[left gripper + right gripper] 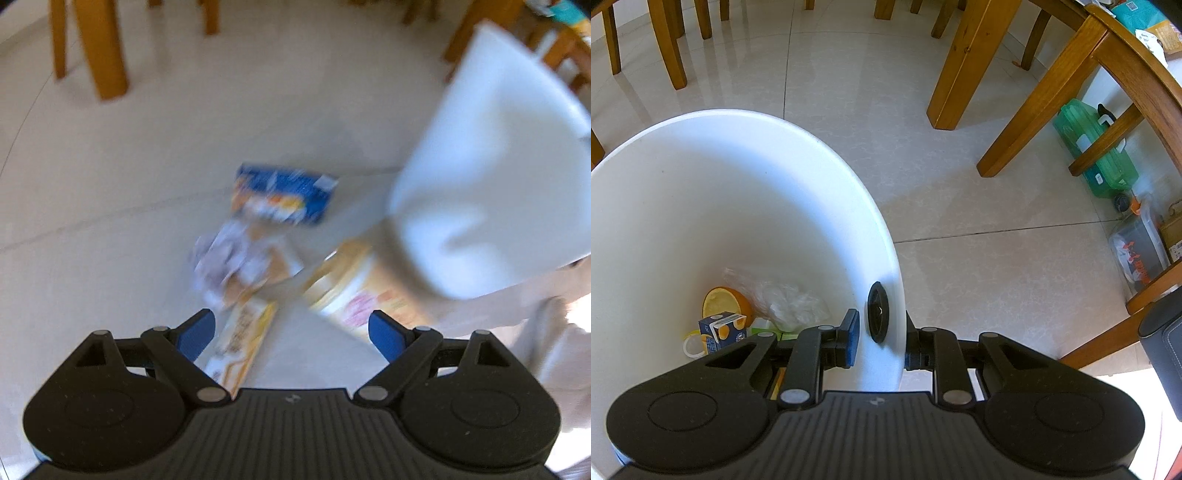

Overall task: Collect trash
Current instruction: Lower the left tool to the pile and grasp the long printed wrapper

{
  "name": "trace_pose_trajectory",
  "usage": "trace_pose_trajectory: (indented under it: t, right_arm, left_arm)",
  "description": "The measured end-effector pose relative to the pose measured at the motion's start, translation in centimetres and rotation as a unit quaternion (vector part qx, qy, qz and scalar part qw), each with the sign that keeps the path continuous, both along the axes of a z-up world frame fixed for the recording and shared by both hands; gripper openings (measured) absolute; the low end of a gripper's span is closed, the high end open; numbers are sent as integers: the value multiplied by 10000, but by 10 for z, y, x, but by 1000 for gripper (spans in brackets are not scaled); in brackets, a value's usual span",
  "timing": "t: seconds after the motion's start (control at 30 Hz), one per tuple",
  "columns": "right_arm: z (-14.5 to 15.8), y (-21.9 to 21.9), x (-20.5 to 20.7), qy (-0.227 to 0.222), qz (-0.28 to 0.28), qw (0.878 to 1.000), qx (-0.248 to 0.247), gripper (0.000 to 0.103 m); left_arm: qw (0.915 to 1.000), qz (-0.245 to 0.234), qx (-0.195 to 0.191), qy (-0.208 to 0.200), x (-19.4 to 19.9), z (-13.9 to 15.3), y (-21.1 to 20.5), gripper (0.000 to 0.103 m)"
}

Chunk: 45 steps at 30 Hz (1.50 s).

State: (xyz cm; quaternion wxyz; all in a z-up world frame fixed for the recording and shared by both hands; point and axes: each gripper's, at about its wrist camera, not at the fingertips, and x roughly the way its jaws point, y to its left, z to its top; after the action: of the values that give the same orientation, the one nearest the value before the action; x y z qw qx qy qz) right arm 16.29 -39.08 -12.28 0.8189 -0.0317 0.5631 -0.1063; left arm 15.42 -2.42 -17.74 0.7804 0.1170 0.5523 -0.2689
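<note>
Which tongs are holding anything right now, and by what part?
The right tongs clamp the white bin by its rim wall, beside a black fitting. The left tongs are open and empty above the floor litter.

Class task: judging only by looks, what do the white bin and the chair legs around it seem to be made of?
White bin: probably plastic, with a smooth, faintly glossy, seamless moulded wall; the right tongs clamp its rim. Chair legs: apparently wood, honey-coloured with visible grain and a knot, and a varnish-like sheen.
</note>
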Motion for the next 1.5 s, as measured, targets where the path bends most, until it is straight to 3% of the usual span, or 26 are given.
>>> trace_pose_trajectory:
  t: [0.23,0.53,0.73,0.87,1.0,1.37,1.5]
  right_arm:
    - [0,2,0,18,22,10000,-35,26]
    - [-1,4,0,16,26,10000,-61,26]
    - [-3,3,-1,81,50,10000,-18,25]
    - [-4,6,-1,111,108,9998,-77,25]
    - [-2,4,0,57,27,10000,-44,25]
    - [9,-7,2,-166,-201,9993,283,23]
    - [10,-11,3,-192,-284,9987,374,18]
  left_arm:
    - [9977,341,507,310,2,-72,20,90]
    - [9927,710,608,763,-3,-104,38,90]
    - [9931,375,251,1083,-25,-103,37,91]
    - [9957,434,550,608,-27,-102,34,83]
    - [9971,242,667,276,-28,-99,30,66]
    - [9973,289,621,255,-35,-91,32,62]
    - [9973,303,639,171,-36,-86,32,51]
